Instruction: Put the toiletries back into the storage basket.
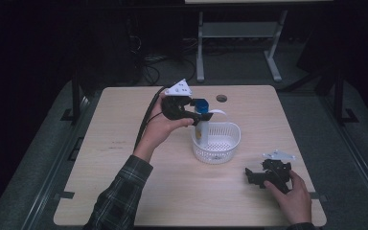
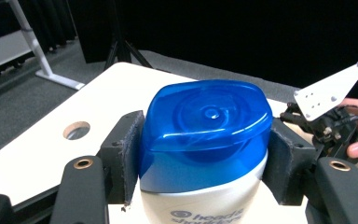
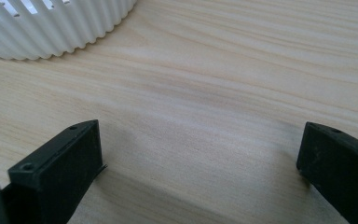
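You held the left gripper [image 2: 205, 154] clamped on the shampoo bottle [image 2: 205, 140], apparently for the basket [image 1: 216, 142]; your right gripper [image 3: 200, 163] rested wide open, empty

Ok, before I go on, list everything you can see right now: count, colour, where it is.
shampoo bottle: 1, white with blue cap, clamped in the left gripper over the basket's left rim
basket: 1, white slotted plastic, mid-table
table: 1, light wood, round hole near the far edge
left gripper: 1, black, shut on the bottle by its cap, held above the table
right gripper: 1, black, jaws wide apart, low over the table's right front
hands: 2, left sleeve plaid
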`<state>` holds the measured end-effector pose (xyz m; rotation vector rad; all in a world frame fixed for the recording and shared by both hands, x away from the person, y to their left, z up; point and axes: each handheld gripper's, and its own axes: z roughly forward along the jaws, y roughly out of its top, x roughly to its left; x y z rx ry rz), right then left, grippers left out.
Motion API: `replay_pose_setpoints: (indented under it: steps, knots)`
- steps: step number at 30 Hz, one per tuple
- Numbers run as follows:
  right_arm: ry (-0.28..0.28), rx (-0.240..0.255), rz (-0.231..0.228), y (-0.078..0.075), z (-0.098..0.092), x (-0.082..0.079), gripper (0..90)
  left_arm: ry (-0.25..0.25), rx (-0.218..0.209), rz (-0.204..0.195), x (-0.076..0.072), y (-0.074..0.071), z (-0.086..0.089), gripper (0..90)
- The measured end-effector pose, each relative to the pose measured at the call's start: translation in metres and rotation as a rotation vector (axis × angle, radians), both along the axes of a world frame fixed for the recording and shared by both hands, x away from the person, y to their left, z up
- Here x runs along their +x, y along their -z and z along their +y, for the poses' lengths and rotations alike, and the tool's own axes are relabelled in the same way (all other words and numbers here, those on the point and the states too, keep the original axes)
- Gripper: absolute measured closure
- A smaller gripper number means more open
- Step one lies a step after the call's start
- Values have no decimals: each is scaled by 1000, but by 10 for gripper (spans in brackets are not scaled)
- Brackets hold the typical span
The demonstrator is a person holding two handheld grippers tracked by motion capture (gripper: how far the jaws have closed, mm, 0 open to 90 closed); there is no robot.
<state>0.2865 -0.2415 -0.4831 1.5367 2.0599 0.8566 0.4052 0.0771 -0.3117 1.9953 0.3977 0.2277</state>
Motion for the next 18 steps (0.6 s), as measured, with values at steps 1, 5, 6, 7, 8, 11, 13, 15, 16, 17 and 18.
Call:
replay_pose_setpoints:
  steps: [1, 5, 6, 7, 8, 11, 13, 15, 16, 17, 18]
  knots:
    - [0, 0, 0, 0, 0, 0, 0, 2, 2, 3, 0, 2, 0, 373]
    - [0, 0, 0, 0, 0, 0, 0, 8, 7, 13, -1, 11, -2, 373]
    - [0, 0, 0, 0, 0, 0, 0, 7, 7, 13, -1, 13, -3, 373]
    - [0, 0, 0, 0, 0, 0, 0, 8, 12, 20, 0, 15, -3, 373]
    - [0, 0, 0, 0, 0, 0, 0, 7, 12, 20, 0, 17, -3, 373]
    - [0, 0, 0, 0, 0, 0, 0, 3, 14, 26, 0, 22, -3, 373]
    - [0, 0, 0, 0, 0, 0, 0, 1, 19, 28, 0, 25, -3, 373]
    - [1, 1, 0, 0, 0, 0, 0, 0, 21, 30, 0, 28, -2, 373]
    - [1, 0, 0, 0, 0, 0, 0, 2, 24, 30, 1, 30, -2, 373]
    - [0, 0, 0, 0, 0, 0, 0, 2, 28, 35, 1, 31, -3, 373]
    - [0, 0, 0, 0, 0, 0, 0, 2, 29, 35, 1, 33, -3, 373]
